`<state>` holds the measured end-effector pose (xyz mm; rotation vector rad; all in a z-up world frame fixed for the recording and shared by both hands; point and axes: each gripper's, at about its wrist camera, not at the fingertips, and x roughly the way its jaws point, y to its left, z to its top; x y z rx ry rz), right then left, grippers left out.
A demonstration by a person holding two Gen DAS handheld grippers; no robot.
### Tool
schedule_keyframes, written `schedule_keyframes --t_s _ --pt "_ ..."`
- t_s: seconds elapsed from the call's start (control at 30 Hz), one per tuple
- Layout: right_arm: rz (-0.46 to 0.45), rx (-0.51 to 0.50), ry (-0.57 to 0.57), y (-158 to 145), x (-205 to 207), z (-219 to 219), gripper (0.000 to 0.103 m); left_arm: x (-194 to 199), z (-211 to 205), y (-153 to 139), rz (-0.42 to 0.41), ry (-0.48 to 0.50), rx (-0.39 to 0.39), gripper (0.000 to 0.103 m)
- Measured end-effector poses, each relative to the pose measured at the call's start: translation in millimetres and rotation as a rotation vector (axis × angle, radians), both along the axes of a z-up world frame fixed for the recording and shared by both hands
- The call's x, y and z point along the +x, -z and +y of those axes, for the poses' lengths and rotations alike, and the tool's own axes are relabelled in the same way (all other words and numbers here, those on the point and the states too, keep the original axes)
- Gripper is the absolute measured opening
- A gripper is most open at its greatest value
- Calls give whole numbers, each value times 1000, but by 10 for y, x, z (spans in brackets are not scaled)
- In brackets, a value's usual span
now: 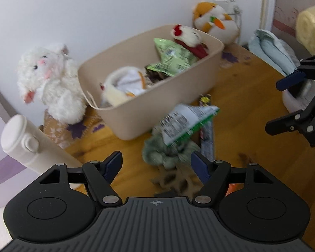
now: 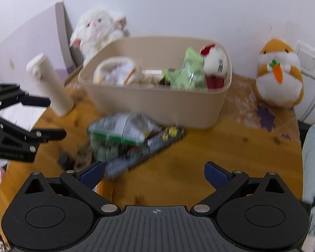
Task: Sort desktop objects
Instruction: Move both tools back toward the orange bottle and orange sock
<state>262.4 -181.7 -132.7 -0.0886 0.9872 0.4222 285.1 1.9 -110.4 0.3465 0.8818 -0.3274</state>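
Hard to make out: both views are motion-blurred; the small dark brown bits (image 1: 174, 180) on the wooden tabletop (image 1: 252, 109) near the left gripper (image 1: 156, 166) cannot be told.
Cut off: a pale blue folded cloth (image 1: 271, 50) runs off the right edge.
Around: a white plush lamb (image 1: 48, 79) and a cream cylindrical bottle (image 1: 29, 145) stand left of the beige plastic bin (image 1: 157, 113); an orange-and-white plush hamster with a carrot (image 2: 279, 77) sits to its right.
In the bin: a white pouch, green packets and a red-capped plush.
Task pile: a white-and-green snack packet (image 2: 121, 130) lies on a grey-green fluffy thing (image 1: 168, 153) and a dark long wrapper (image 2: 149, 149), just in front of the bin.
Left gripper: released, jaws apart, empty.
Right gripper (image 2: 154, 173): spread wide, nothing between.
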Motion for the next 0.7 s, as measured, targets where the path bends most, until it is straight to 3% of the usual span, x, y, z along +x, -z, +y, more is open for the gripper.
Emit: schedule_keyframes --t_s 0.13,0.43,0.7 --pt "17 -13 -16 74 -239 -25 103 -114 -48 89 47 70 -13 74" --pt "98 57 12 253 -809 -5 103 -313 -302 318 68 272 65 74" --pt "129 1 -86 586 -1249 211 103 -312 -520 597 73 377 141 73"
